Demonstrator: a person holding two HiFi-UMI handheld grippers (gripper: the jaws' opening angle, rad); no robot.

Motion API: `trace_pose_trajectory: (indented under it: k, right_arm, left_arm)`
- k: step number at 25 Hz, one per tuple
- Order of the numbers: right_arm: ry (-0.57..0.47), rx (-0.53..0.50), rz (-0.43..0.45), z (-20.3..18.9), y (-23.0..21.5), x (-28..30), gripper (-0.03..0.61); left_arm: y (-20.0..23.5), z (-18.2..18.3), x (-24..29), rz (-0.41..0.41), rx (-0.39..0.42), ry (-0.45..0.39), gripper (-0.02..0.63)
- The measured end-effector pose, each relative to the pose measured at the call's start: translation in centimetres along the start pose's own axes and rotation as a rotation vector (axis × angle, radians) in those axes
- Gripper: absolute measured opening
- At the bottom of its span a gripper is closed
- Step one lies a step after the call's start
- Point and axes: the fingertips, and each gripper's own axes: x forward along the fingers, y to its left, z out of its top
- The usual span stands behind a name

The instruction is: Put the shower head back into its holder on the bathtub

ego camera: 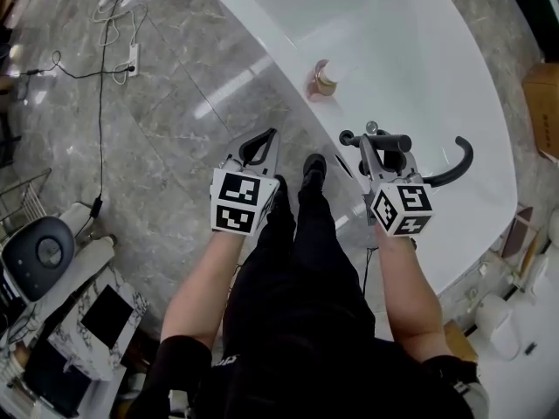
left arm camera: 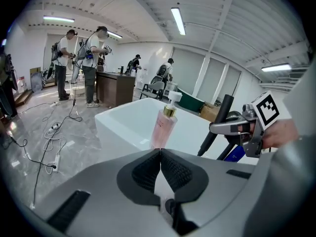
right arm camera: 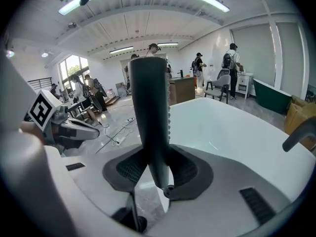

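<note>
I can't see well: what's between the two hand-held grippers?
The person's black trousers and shoe, seen in the head view between the left hand-held gripper and right hand-held gripper.

The bathtub (ego camera: 271,37) runs off the top edge; the right gripper (ego camera: 371,145) hides part of the shower head (ego camera: 398,142)
</note>
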Motion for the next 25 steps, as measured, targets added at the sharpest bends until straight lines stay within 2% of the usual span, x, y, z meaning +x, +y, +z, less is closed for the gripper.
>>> trace_pose_trajectory:
  k: [9, 15, 20, 25]
  right_arm:
    - [0.048, 0.068, -0.044, -4.6, -2.0, 2.9, 0.147]
    - [0.074, 0.073, -0.054, -6.8, -2.9, 4.5, 0.147]
    - [0.104, 0.063, -0.055, -8.0, -2.8, 5.1, 0.147]
    - [0.151, 0.100, -0.041, -8.7, -2.6, 5.3, 0.158]
  left_arm:
    - [1.0, -2.7, 2.2, -0.001, -0.044, 0.034, 0.018]
    - [0.3, -3.9, 3.2, -0.013, -0.052, 0.061, 0.017]
    - [0.4, -4.3, 2.7, -0.007, -0.065, 0.071, 0.018]
    - [1.1, -3.9, 1.7, 0.012, -0.085, 0.063, 0.018]
